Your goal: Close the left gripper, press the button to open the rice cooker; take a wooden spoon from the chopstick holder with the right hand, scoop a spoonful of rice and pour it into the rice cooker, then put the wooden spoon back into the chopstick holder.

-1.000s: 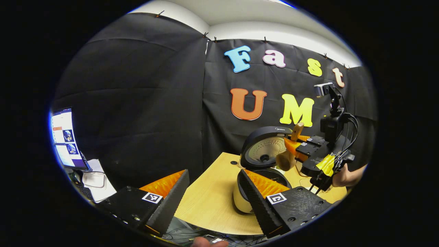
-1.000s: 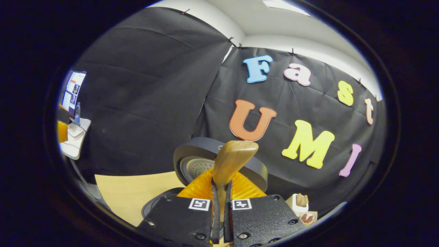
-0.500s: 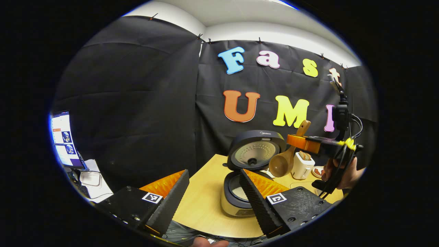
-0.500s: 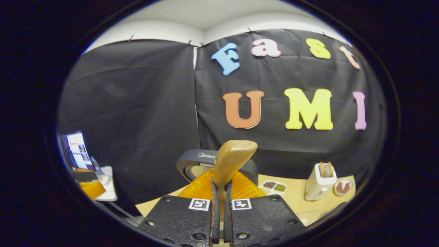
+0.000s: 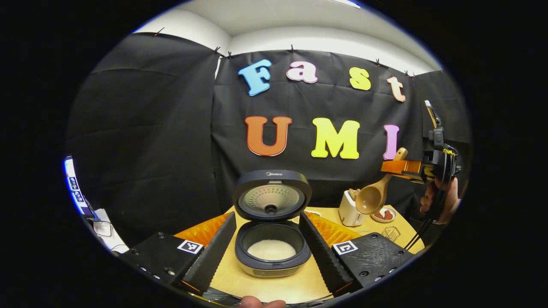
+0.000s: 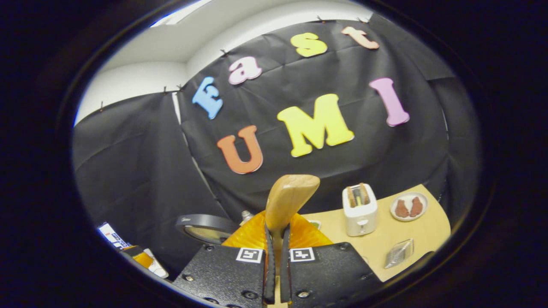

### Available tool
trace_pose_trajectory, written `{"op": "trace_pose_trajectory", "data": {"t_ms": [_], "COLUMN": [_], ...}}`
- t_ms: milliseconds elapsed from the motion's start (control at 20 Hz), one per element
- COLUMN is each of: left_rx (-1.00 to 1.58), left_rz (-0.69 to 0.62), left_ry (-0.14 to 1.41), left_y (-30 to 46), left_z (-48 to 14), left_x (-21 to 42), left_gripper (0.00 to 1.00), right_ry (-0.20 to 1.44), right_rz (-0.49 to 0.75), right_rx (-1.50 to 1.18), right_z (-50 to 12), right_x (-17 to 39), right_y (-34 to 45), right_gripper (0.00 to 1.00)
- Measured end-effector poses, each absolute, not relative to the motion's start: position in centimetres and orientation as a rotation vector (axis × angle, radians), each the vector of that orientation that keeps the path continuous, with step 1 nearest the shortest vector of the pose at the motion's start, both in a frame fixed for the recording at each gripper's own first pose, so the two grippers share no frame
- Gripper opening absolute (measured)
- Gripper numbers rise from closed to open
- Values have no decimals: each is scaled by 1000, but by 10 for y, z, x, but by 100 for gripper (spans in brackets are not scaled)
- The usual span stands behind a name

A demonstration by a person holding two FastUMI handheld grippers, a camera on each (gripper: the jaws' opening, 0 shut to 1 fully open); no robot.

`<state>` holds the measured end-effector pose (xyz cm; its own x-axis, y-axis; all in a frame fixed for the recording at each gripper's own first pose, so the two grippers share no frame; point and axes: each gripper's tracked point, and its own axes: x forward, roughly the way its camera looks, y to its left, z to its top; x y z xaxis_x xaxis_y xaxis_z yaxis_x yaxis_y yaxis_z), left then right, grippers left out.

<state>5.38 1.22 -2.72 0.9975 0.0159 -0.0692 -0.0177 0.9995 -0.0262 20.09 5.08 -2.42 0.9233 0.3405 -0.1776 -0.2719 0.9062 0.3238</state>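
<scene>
Wooden and rigid, the wooden spoon (image 5: 373, 194) should handle as a light, stiff thing that won't flex, though its smooth finish may let it pivot or slip if you loosen. In the right gripper view your right tool (image 6: 274, 273) is clenched on the handle, whose rounded end juts up at centre frame; in the left gripper view the bowl hangs down at right of frame, above the toaster (image 5: 351, 208). You're holding high on the handle, so the bowl end can swing; keep the grip firm and lower it slowly. I can't pick out the chopstick holder. Your left tool (image 5: 267, 252) is released, fingers spread, framing the rice cooker (image 5: 272, 222) at lower centre on the counter (image 5: 265, 287), lid up, white rice inside.
</scene>
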Motion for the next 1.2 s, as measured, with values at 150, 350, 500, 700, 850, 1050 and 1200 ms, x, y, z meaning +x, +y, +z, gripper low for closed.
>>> {"op": "trace_pose_trajectory", "data": {"t_ms": [150,350,500,700,850,1050,1200], "left_rx": [-29,-13,-11,-36,-33,-22,-28], "left_rz": [14,39,78,97,124,150,176], "left_ry": [68,89,102,134,145,164,170], "left_y": [-11,-32,-41,-55,-52,-49,-42], "left_z": [-22,-22,-20,-20,-19,-22,-18], "left_x": [71,86,91,95,95,93,92], "left_gripper": [95,95,95,95,95,95,95], "right_ry": [239,269,330,442,508,542,535], "right_rz": [215,75,7,-20,-47,-40,-49], "right_rx": [285,278,311,338,326,309,312], "right_z": [-36,-69,-114,-178,-225,-262,-277], "right_x": [218,245,262,262,265,267,272], "right_y": [-34,-131,-171,-192,-195,-189,-191], "right_gripper": [10,10,10,10,10,10,13]}}
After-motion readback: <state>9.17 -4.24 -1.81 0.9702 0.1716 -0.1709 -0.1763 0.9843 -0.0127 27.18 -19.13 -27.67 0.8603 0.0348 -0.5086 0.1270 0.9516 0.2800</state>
